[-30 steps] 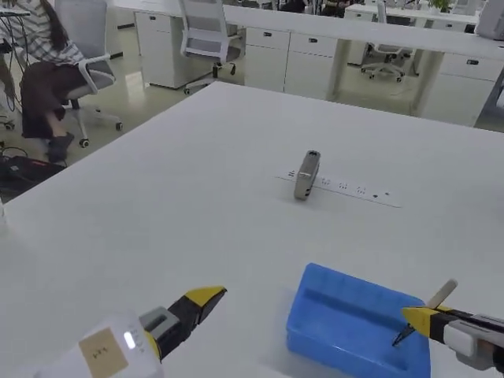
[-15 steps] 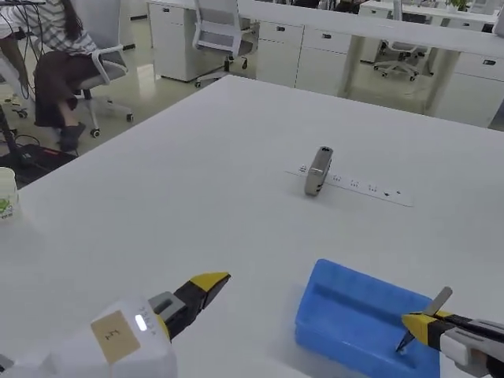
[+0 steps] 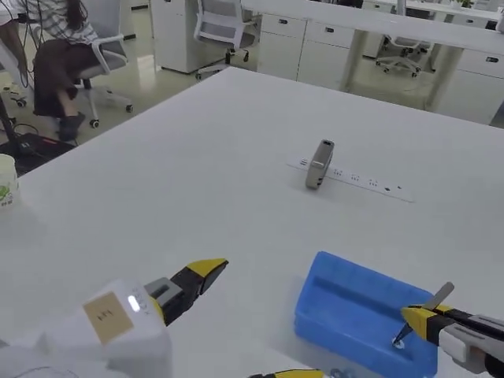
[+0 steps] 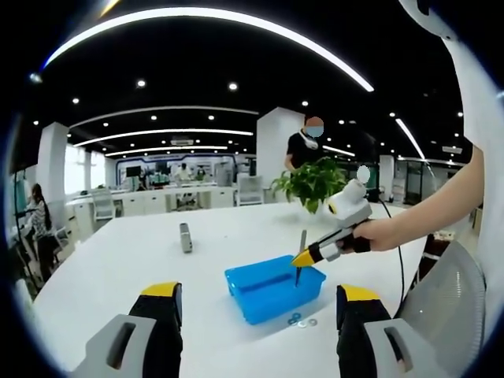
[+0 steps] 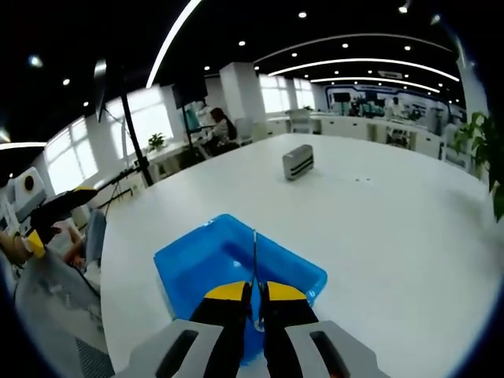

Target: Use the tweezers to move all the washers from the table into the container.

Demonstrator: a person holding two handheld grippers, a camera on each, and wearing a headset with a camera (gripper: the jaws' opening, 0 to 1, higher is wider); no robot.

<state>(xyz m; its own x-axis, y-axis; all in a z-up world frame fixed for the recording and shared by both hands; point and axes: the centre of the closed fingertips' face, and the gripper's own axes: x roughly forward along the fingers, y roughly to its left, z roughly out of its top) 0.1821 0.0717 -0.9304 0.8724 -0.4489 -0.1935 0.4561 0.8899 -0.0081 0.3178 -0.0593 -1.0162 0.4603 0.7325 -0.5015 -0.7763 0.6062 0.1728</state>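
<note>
Several washers (image 4: pixel 299 320) lie on the table (image 3: pixel 197 173) just beside the container's (image 3: pixel 350 307) near wall, on your side. Left gripper (image 4: pixel 260 293): jaws wide, empty, washers ahead between them. Right gripper (image 5: pixel 253 295): jaws pinched on the tweezers (image 5: pixel 254 256), tips down over the container's inside, beyond the washers. Judgement: bring the tips toward you, over the wall. Farther off, a grey block (image 3: pixel 319 165).

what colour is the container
Plain bright blue. The container shows best in the right gripper view.
</note>
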